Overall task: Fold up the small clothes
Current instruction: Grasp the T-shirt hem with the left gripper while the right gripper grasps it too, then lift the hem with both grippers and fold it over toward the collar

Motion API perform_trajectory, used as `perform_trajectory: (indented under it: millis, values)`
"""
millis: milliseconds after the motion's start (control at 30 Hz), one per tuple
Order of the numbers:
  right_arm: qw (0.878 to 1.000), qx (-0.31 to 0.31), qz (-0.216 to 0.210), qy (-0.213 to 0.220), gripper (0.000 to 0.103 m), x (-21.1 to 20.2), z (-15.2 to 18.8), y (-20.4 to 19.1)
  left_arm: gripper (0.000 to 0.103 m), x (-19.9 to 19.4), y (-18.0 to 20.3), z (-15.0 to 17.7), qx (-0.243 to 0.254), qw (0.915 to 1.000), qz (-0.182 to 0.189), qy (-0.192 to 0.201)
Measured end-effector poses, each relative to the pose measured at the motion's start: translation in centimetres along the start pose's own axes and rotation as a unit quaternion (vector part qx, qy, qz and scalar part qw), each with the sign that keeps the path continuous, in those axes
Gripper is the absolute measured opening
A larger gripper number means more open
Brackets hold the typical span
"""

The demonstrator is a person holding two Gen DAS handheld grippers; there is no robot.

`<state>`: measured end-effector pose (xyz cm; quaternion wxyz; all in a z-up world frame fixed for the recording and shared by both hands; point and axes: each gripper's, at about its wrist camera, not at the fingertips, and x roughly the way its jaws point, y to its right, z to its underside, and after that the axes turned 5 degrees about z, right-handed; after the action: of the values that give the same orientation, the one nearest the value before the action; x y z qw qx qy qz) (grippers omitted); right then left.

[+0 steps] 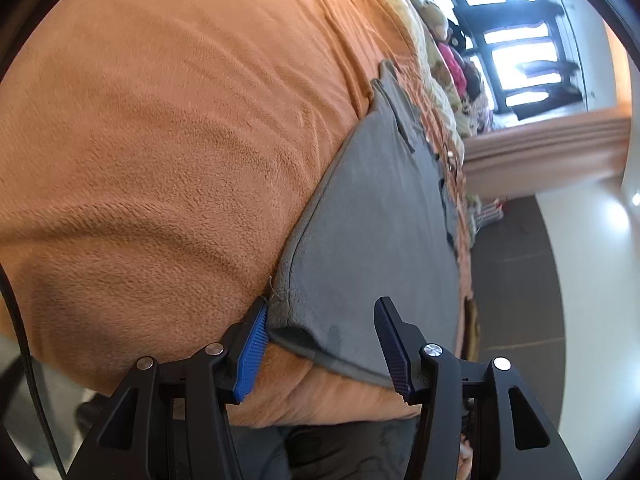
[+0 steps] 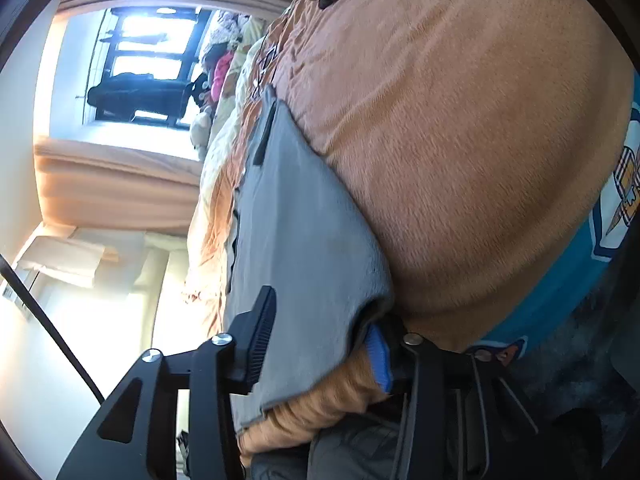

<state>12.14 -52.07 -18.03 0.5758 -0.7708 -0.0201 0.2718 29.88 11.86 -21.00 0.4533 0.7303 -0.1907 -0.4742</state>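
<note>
A small grey garment (image 1: 372,216) lies flat on an orange fleece blanket (image 1: 168,128). My left gripper (image 1: 320,320) is open, its jaws on either side of the garment's near corner. The garment also shows in the right wrist view (image 2: 304,240). My right gripper (image 2: 320,328) is open, straddling the garment's other near corner, with the blue-padded finger (image 2: 378,356) partly under the cloth edge. The orange blanket (image 2: 460,152) fills the right of that view.
A pile of colourful clothes (image 1: 452,60) lies at the far end of the bed by a window (image 1: 516,48). A blue printed cloth (image 2: 580,280) lies beside the blanket. Dark floor (image 1: 516,280) runs along the bed edge.
</note>
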Motion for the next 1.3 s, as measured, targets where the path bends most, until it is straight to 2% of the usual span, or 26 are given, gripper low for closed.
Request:
perform_trajectory:
  millis: [200, 333, 367, 433, 467, 500, 533, 633, 767, 900, 1067, 1300]
  values:
    - [1.0, 0.015, 0.001, 0.02, 0.034, 0.8, 1.1, -0.6, 0.054, 1.2, 1.1, 0.2, -0.006, 1.0, 0.001, 0.007]
    - [0.999, 0.037, 0.011, 0.029, 0.032, 1.7, 1.7, -0.9, 0.053, 2.3, 1.9, -0.1, -0.007, 0.9995, -0.026, 0.018]
    - [0.999, 0.039, 0.015, 0.031, 0.03, 1.8, 1.9, -1.0, 0.048, 2.6, 2.2, -0.1, -0.006, 0.999, -0.039, 0.019]
    - [0.998, 0.042, 0.024, 0.035, 0.024, 1.7, 2.1, -1.4, 0.029, 3.2, 2.4, -0.3, -0.008, 0.9976, -0.065, 0.022]
    - [0.998, 0.044, 0.029, 0.039, 0.021, 1.5, 2.3, -1.6, 0.01, 3.2, 2.4, -0.3, -0.01, 0.9966, -0.077, 0.027]
    - [0.997, 0.045, 0.034, 0.043, 0.013, 1.2, 2.3, -1.8, 0.005, 3.0, 2.3, -0.4, -0.014, 0.9956, -0.086, 0.035]
    - [0.997, 0.045, 0.039, 0.048, 0.004, 0.8, 2.3, -2.0, 0.005, 2.7, 2.2, -0.5, -0.017, 0.9956, -0.082, 0.043]
    - [0.997, 0.035, 0.047, 0.059, 0.0, -0.4, 2.2, -3.0, 0.004, 1.8, 1.9, -0.8, -0.023, 0.9958, -0.063, 0.063]
    - [0.997, 0.002, 0.053, 0.064, 0.0, -1.6, 3.2, -5.2, 0.003, 0.3, 2.2, -1.0, -0.027, 0.9965, -0.032, 0.073]
    - [0.996, -0.033, 0.058, 0.067, 0.0, -2.4, 4.4, -7.2, 0.003, -0.9, 4.0, -1.0, -0.01, 0.9968, -0.007, 0.079]
    - [0.995, -0.05, 0.046, 0.068, 0.0, -4.2, 5.5, -9.3, 0.003, -3.3, 6.2, -0.7, 0.0, 0.9949, 0.032, 0.095]
    - [0.994, -0.09, 0.026, 0.061, 0.0, -8.3, 7.3, -10.4, 0.002, -7.8, 7.9, 0.5, 0.012, 0.99, 0.064, 0.125]
